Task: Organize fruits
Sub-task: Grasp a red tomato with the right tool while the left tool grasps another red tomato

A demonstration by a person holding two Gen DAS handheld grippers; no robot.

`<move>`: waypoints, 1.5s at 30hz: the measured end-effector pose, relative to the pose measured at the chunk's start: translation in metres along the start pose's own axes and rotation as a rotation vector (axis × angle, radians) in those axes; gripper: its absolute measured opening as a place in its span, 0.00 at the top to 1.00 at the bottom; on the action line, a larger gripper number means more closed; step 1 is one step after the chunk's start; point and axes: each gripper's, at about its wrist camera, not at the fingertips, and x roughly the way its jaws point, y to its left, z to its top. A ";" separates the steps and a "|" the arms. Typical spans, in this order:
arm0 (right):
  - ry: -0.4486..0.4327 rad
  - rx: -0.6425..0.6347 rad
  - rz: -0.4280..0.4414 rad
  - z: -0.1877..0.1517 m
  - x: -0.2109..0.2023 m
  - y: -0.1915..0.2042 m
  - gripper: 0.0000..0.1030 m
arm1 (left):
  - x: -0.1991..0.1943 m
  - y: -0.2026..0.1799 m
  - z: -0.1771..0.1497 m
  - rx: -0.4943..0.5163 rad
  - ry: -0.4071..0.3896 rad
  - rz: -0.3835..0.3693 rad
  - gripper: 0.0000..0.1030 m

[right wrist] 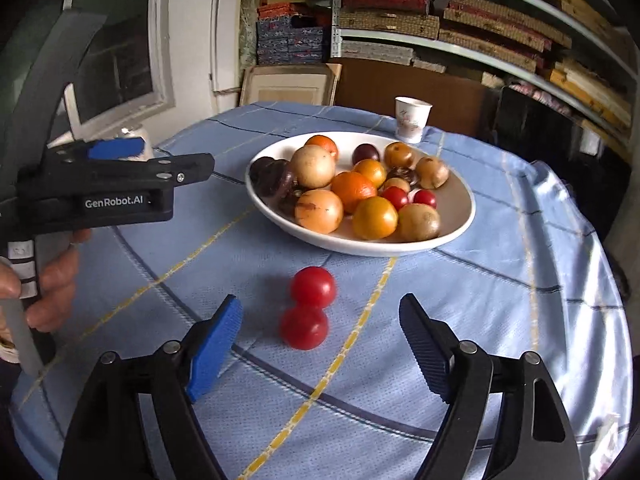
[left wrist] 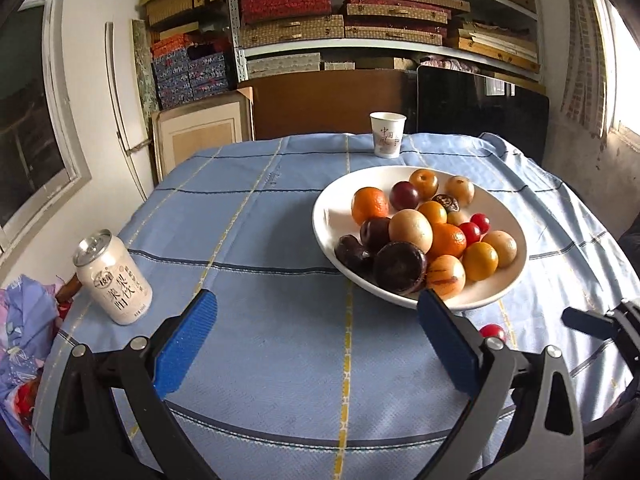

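A white bowl point(left wrist: 324, 216) point(right wrist: 464, 216) on the blue checked tablecloth holds several fruits: oranges, yellow and tan round fruits, dark plums and small red tomatoes. Two red tomatoes point(right wrist: 313, 286) point(right wrist: 304, 327) lie on the cloth in front of the bowl, touching each other; one red tomato point(left wrist: 493, 331) peeks out behind a finger in the left wrist view. My right gripper point(right wrist: 320, 316) is open, fingers spread either side of the nearer tomato without touching it. My left gripper point(left wrist: 318, 306) is open over bare cloth, left of the bowl's near rim, with nothing between its fingers.
A white drink can point(left wrist: 114, 278) stands at the table's left edge. A paper cup point(left wrist: 387, 134) point(right wrist: 412, 119) sits behind the bowl. A hand holds the left gripper's body point(right wrist: 120, 196) at the left. Shelves of boxes and a dark screen stand behind the table.
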 end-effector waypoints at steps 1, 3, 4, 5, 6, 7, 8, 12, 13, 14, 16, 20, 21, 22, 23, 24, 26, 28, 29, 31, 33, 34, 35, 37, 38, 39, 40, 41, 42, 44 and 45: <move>0.003 0.016 0.009 0.000 0.000 -0.002 0.21 | 0.000 0.001 0.000 -0.007 0.006 -0.011 0.04; 0.012 0.025 0.017 -0.001 0.002 -0.003 0.21 | 0.001 0.004 -0.001 -0.024 0.023 -0.041 0.04; 0.026 0.024 0.028 -0.002 0.004 -0.003 0.21 | 0.001 0.005 -0.001 -0.031 0.031 -0.055 0.04; 0.037 0.024 0.039 -0.002 0.005 -0.003 0.21 | 0.001 0.007 -0.002 -0.041 0.039 -0.072 0.04; 0.048 0.024 0.045 -0.002 0.007 -0.002 0.21 | 0.002 0.008 -0.002 -0.053 0.046 -0.089 0.04; 0.054 0.019 0.045 -0.003 0.007 -0.001 0.22 | 0.002 0.011 -0.002 -0.068 0.054 -0.105 0.04; 0.057 0.011 0.043 -0.004 0.008 0.001 0.25 | 0.002 0.013 -0.003 -0.084 0.062 -0.120 0.04; 0.061 -0.004 0.036 -0.005 0.010 0.005 0.33 | 0.006 0.021 -0.004 -0.132 0.090 -0.156 0.04; 0.066 -0.002 0.038 -0.005 0.011 0.005 0.36 | 0.008 0.024 -0.005 -0.151 0.100 -0.170 0.04; 0.074 0.003 0.043 -0.005 0.013 0.004 0.40 | 0.009 0.026 -0.005 -0.167 0.108 -0.181 0.04; 0.085 0.015 0.054 -0.006 0.015 0.001 0.44 | 0.011 0.031 -0.007 -0.197 0.118 -0.194 0.04; 0.100 0.032 0.067 -0.006 0.018 -0.002 0.48 | 0.011 0.034 -0.008 -0.209 0.115 -0.187 0.04; 0.105 0.032 0.070 -0.006 0.019 -0.002 0.50 | 0.010 0.034 -0.008 -0.208 0.113 -0.188 0.04; 0.108 0.031 0.073 -0.006 0.020 -0.002 0.51 | 0.010 0.033 -0.008 -0.205 0.113 -0.189 0.04; 0.110 0.031 0.076 -0.007 0.020 -0.002 0.52 | 0.010 0.032 -0.008 -0.200 0.112 -0.190 0.04; 0.112 0.030 0.080 -0.007 0.021 -0.001 0.52 | 0.009 0.030 -0.008 -0.191 0.110 -0.188 0.04; 0.113 0.031 0.084 -0.007 0.021 -0.001 0.52 | 0.008 0.029 -0.008 -0.179 0.105 -0.181 0.04; 0.114 0.030 0.088 -0.007 0.021 -0.001 0.52 | 0.007 0.026 -0.008 -0.165 0.100 -0.173 0.04; 0.115 0.029 0.090 -0.007 0.021 -0.001 0.52 | 0.006 0.026 -0.008 -0.161 0.098 -0.172 0.04; 0.117 0.025 0.092 -0.007 0.022 0.000 0.52 | 0.006 0.024 -0.008 -0.156 0.096 -0.171 0.04; 0.121 0.021 0.095 -0.007 0.023 0.001 0.54 | 0.006 0.023 -0.008 -0.152 0.100 -0.172 0.04; 0.122 0.020 0.097 -0.007 0.023 0.001 0.55 | 0.006 0.023 -0.008 -0.151 0.100 -0.172 0.04; 0.125 0.019 0.098 -0.007 0.024 0.001 0.58 | 0.006 0.023 -0.008 -0.150 0.100 -0.171 0.04; 0.132 0.021 0.102 -0.007 0.025 0.001 0.61 | 0.006 0.022 -0.008 -0.148 0.100 -0.171 0.04; 0.135 0.022 0.103 -0.007 0.026 0.002 0.64 | 0.007 0.022 -0.008 -0.145 0.100 -0.170 0.04; 0.139 0.024 0.105 -0.007 0.027 0.001 0.66 | 0.007 0.022 -0.008 -0.143 0.100 -0.170 0.04; 0.140 0.029 0.104 -0.007 0.028 0.001 0.67 | 0.006 0.021 -0.009 -0.140 0.098 -0.168 0.04; 0.140 0.033 0.104 -0.007 0.028 0.000 0.69 | 0.006 0.021 -0.009 -0.137 0.097 -0.165 0.04; 0.138 0.037 0.104 -0.007 0.027 0.000 0.70 | 0.006 0.020 -0.009 -0.132 0.095 -0.161 0.04; 0.136 0.043 0.107 -0.007 0.026 -0.002 0.70 | 0.006 0.018 -0.009 -0.122 0.092 -0.155 0.04; 0.132 0.045 0.107 -0.007 0.026 -0.002 0.70 | 0.006 0.017 -0.009 -0.118 0.091 -0.153 0.04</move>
